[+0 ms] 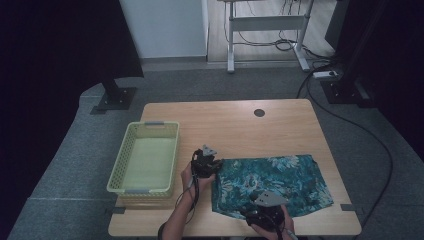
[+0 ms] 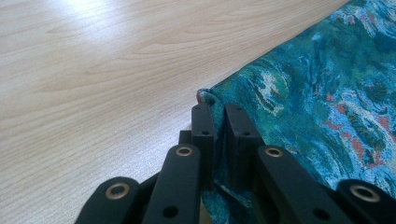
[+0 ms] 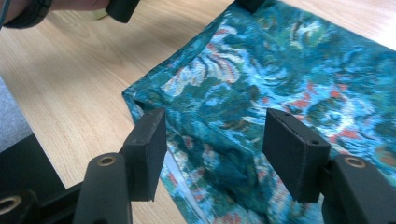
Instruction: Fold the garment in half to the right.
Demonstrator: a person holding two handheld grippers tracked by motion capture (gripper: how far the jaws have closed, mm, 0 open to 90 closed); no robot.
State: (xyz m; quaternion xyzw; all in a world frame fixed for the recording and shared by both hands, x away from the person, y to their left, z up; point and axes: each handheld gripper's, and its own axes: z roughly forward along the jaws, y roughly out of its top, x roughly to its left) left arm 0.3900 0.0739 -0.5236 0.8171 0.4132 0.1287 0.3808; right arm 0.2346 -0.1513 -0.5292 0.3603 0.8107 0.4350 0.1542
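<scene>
— Two grippers at work on one teal floral cloth (image 1: 272,182), spread flat over the right half of a wooden table (image 1: 240,125), near the front edge.

— And the left gripper (image 1: 206,161)?

— Parked at the cloth's far left corner, held in a hand (image 1: 192,176). Seen in the left gripper view (image 2: 218,122): jaws drawn close together, a fold of cloth (image 2: 327,84) pinched between them at the corner. Bare wood off to the left there.

— The right gripper (image 1: 264,202)?

— Down at the cloth's near edge, close to the near left corner. Jaws standing wide apart in the right gripper view (image 3: 212,140), one on either side of a stretch of fabric (image 3: 280,70), hovering just over the hem, nothing clamped. Hard to say whether the pads touch the fabric.

— Anything else around?

— Pale yellow-green basket (image 1: 126,145) on the table's left side, just beside the left gripper, apart from the cloth. Round dark grommet (image 1: 259,112) toward the table's far edge.
</scene>
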